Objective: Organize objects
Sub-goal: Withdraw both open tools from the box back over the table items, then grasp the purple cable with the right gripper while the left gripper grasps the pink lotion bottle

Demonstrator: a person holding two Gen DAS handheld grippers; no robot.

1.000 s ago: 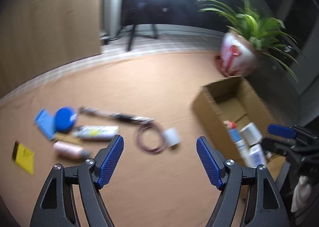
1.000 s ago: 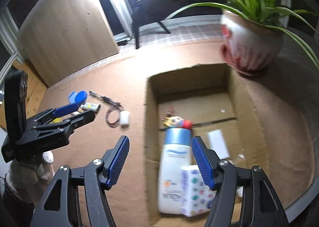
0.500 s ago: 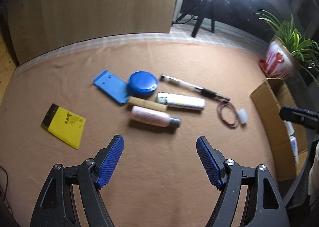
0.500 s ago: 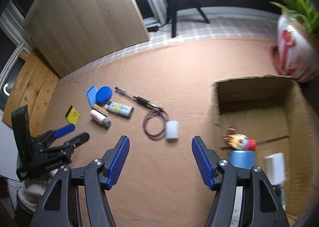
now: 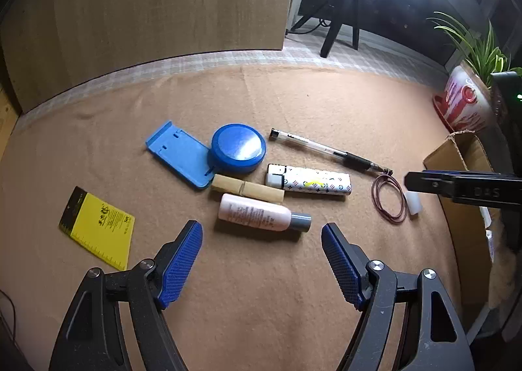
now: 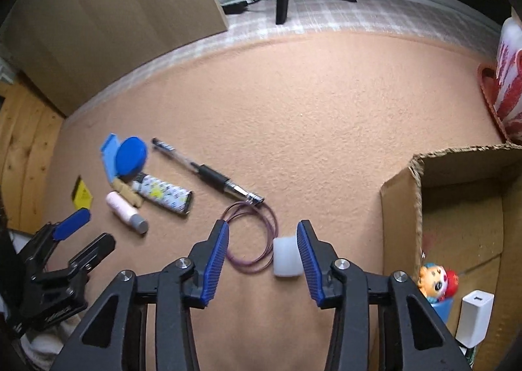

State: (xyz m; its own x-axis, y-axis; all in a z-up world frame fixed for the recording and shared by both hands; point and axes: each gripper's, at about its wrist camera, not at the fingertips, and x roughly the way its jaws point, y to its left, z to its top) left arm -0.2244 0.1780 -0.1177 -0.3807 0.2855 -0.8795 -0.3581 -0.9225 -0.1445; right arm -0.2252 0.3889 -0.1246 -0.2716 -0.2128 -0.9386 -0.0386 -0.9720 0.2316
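My left gripper (image 5: 262, 261) is open and empty, just in front of a pink bottle with a grey cap (image 5: 261, 216). Behind it lie a wooden clip (image 5: 247, 190), a patterned tube (image 5: 310, 182), a blue round tin (image 5: 238, 148), a blue flat holder (image 5: 179, 153), a pen (image 5: 329, 150) and a yellow card (image 5: 98, 227). My right gripper (image 6: 261, 260) is open low over the mat, around a purple cord loop (image 6: 251, 237) and a small white cylinder (image 6: 287, 257) that sits against its right finger.
An open cardboard box (image 6: 401, 195) stands at the right with a clown toy (image 6: 438, 283) and a white charger (image 6: 474, 317) inside. A red-and-white plant pot (image 5: 463, 103) stands behind it. A wooden panel (image 5: 146, 12) rises behind the mat.
Both grippers have swung left, away from the box, and dropped toward the mat. The left now faces the pink bottle; the right has closed in on the cord and white cylinder.
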